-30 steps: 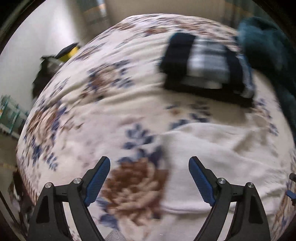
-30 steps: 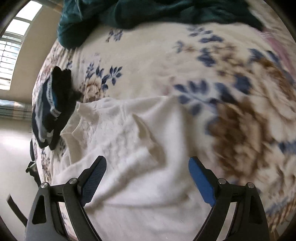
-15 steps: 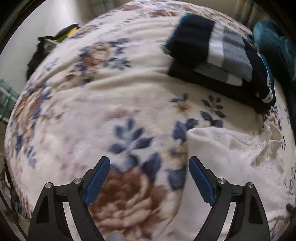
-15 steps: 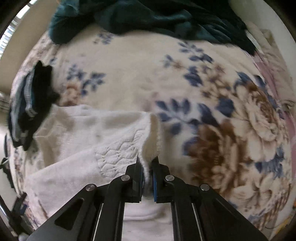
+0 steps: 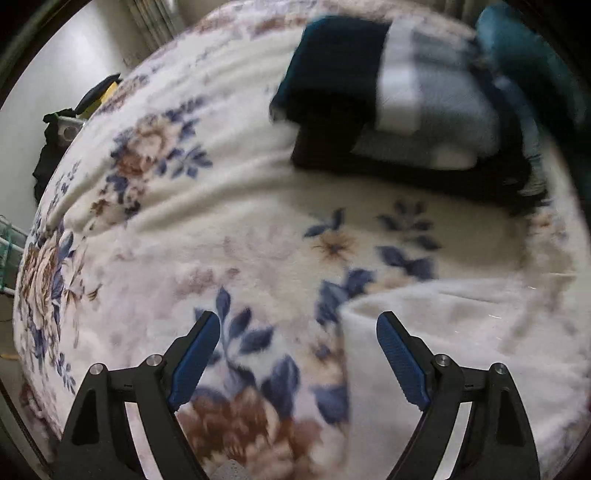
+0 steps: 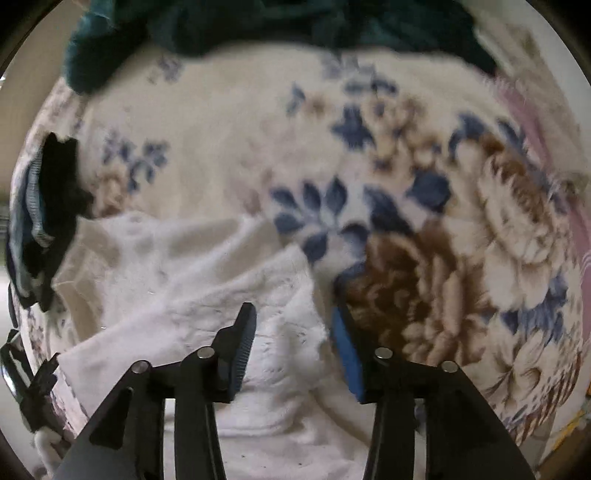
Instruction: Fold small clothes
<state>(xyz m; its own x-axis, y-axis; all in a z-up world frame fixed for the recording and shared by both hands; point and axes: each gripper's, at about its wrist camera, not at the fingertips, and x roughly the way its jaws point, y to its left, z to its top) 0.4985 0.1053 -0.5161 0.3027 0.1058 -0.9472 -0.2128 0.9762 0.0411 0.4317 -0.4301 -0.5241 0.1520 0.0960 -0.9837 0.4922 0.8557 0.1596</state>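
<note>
My right gripper (image 6: 291, 339) points down over the white fluffy knitted garment (image 6: 192, 295), its jaws about half apart and just been opening, a raised fold of the cloth standing loose between the pads, not pinched. My left gripper (image 5: 299, 354) hangs wide open with nothing held, above the cream fleece blanket with blue and brown flowers (image 5: 207, 236), the garment's near-left corner just inside its right finger (image 5: 400, 360). A folded stack of dark navy and grey-white striped clothes (image 5: 402, 110) lies far right, a teal garment heap (image 6: 258, 22) beyond.
</note>
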